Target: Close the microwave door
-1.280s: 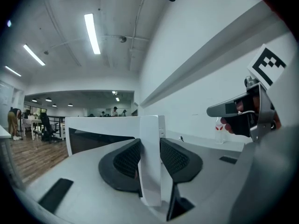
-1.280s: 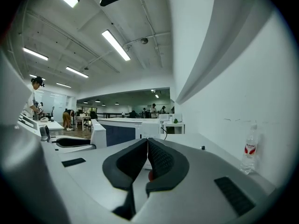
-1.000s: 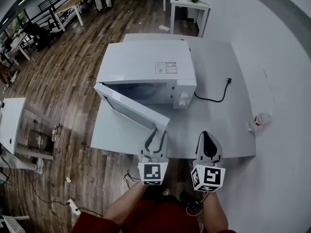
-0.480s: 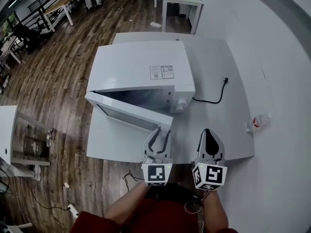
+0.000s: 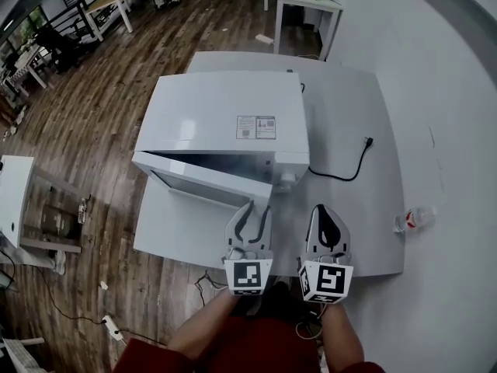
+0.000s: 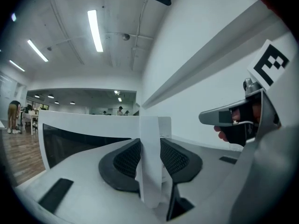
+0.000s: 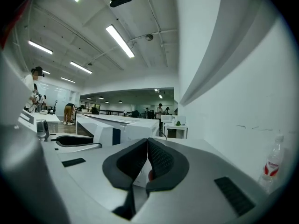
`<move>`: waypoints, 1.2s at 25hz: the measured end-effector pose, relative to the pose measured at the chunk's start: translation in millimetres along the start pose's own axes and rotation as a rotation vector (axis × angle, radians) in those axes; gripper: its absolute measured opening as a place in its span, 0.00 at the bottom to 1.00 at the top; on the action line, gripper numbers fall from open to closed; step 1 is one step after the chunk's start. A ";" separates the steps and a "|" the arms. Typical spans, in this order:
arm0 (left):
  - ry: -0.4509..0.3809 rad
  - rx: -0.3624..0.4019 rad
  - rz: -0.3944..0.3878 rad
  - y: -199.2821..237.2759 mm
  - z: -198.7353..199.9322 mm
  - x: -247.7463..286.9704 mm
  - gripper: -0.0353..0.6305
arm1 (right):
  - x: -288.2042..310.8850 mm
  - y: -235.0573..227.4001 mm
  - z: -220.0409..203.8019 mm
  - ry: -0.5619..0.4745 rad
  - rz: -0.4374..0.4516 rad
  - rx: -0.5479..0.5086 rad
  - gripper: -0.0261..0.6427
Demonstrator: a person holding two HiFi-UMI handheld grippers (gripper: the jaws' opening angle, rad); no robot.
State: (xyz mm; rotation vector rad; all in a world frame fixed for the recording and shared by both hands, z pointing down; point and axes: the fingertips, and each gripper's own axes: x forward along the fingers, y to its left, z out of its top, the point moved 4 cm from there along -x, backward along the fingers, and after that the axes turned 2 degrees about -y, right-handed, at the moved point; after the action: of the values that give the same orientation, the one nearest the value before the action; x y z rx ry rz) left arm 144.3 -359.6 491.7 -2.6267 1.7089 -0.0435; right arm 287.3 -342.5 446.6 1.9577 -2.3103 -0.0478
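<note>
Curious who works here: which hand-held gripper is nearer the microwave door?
Left. The left hand-held gripper clamps the microwave door by its edge; the right hand-held gripper hangs clear, rightward.

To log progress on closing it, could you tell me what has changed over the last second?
The microwave door has swung further toward the microwave body, its gap narrower, guided by the left gripper, which stays clamped on the door's free edge. The right gripper has kept alongside, jaws together and empty. The cable and bottle lie as before on the table.
</note>
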 end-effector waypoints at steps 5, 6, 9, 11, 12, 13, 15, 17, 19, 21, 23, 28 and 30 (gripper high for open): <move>-0.002 -0.008 0.061 -0.3 1.9 17.7 0.27 | 18.3 -16.8 -3.5 0.004 0.046 0.014 0.08; -0.001 -0.007 0.068 -0.1 1.7 21.5 0.27 | 21.7 -19.6 -4.5 0.004 0.052 0.014 0.08; -0.002 -0.012 0.092 1.3 0.9 32.2 0.27 | 31.0 -26.5 -7.9 0.006 0.071 0.018 0.08; 0.009 -0.006 0.101 1.8 0.0 38.3 0.27 | 36.4 -30.2 -8.9 0.007 0.081 0.020 0.08; 0.015 -0.006 0.105 2.0 0.0 40.8 0.27 | 38.9 -31.7 -8.9 0.007 0.085 0.020 0.08; 0.018 -0.009 0.110 2.0 0.4 42.9 0.27 | 41.1 -33.1 -8.6 0.007 0.090 0.021 0.08; 0.017 -0.011 0.118 2.2 2.1 46.5 0.27 | 45.2 -35.6 -7.7 0.007 0.095 0.022 0.08; 0.012 -0.010 0.123 3.0 3.3 50.6 0.27 | 48.9 -37.2 -7.5 0.007 0.098 0.024 0.08; 0.022 -0.010 0.125 4.2 1.3 54.9 0.27 | 53.1 -38.4 -8.6 0.007 0.101 0.025 0.08; 0.028 -0.013 0.128 4.7 0.6 57.8 0.27 | 56.9 -39.8 -8.6 0.005 0.105 0.024 0.08; 0.029 -0.014 0.130 4.4 1.9 58.2 0.27 | 60.0 -41.8 -7.1 0.003 0.108 0.022 0.08; -0.001 -0.017 0.140 5.7 4.5 62.9 0.27 | 69.6 -44.8 -8.7 0.004 0.109 0.028 0.08; 0.000 -0.018 0.142 6.4 4.9 64.9 0.27 | 72.5 -43.4 -8.1 0.004 0.116 0.026 0.08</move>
State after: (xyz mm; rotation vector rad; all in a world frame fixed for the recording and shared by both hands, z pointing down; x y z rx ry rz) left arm 164.9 -421.6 487.9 -2.5100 1.8988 -0.0271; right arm 319.1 -420.7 455.2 1.8299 -2.4289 -0.0041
